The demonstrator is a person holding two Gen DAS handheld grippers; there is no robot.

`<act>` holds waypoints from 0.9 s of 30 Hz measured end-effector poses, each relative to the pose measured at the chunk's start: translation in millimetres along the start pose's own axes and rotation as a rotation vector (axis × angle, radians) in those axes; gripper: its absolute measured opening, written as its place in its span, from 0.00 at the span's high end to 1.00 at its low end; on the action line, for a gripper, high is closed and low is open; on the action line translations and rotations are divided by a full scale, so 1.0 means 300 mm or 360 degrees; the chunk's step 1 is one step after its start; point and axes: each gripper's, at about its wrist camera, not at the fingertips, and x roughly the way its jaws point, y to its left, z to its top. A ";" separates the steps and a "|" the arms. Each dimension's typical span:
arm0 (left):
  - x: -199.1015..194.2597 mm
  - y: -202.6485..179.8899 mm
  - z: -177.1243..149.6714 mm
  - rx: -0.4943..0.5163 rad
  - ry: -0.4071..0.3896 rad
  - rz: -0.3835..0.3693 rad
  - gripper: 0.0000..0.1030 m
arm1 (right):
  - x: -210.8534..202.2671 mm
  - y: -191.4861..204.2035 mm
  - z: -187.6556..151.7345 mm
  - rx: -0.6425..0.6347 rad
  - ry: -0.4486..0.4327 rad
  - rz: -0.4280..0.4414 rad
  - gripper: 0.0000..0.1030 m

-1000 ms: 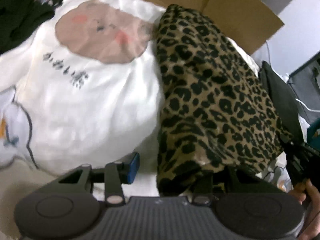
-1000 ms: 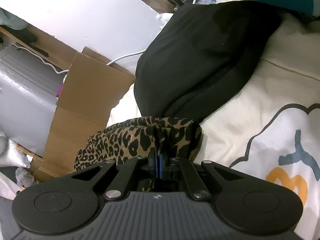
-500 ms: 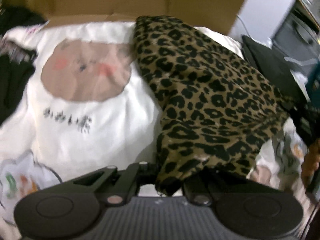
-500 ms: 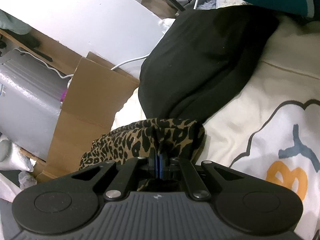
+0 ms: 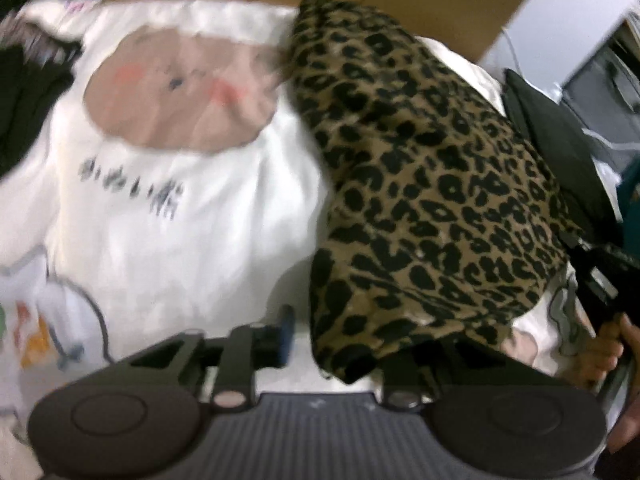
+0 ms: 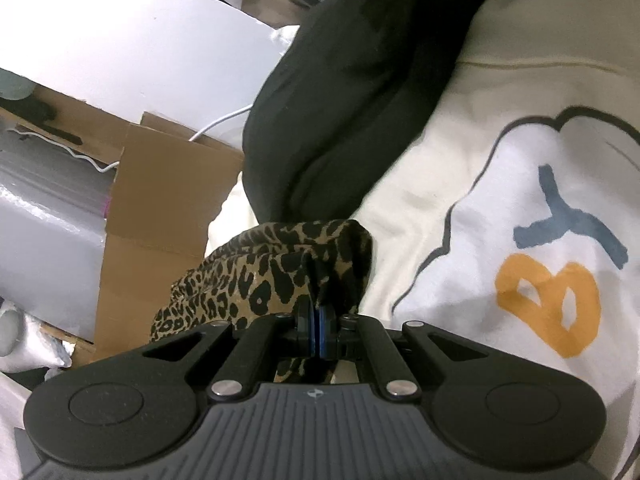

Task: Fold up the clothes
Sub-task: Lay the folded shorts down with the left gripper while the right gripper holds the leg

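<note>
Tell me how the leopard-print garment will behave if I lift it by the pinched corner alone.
Likely floppy: the leopard-print garment drapes in soft folds and bunches where the right gripper is shut on it. It probably hangs and swings rather than holding shape. It looks light and thin, so the pinch should hold. The left gripper is opening, its corner slack between the fingers.
</note>
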 end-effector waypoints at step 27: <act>0.024 -0.011 -0.115 -0.0407 0.0040 -0.0282 0.57 | 0.035 -0.015 0.082 -0.0074 -0.0094 -0.0087 1.00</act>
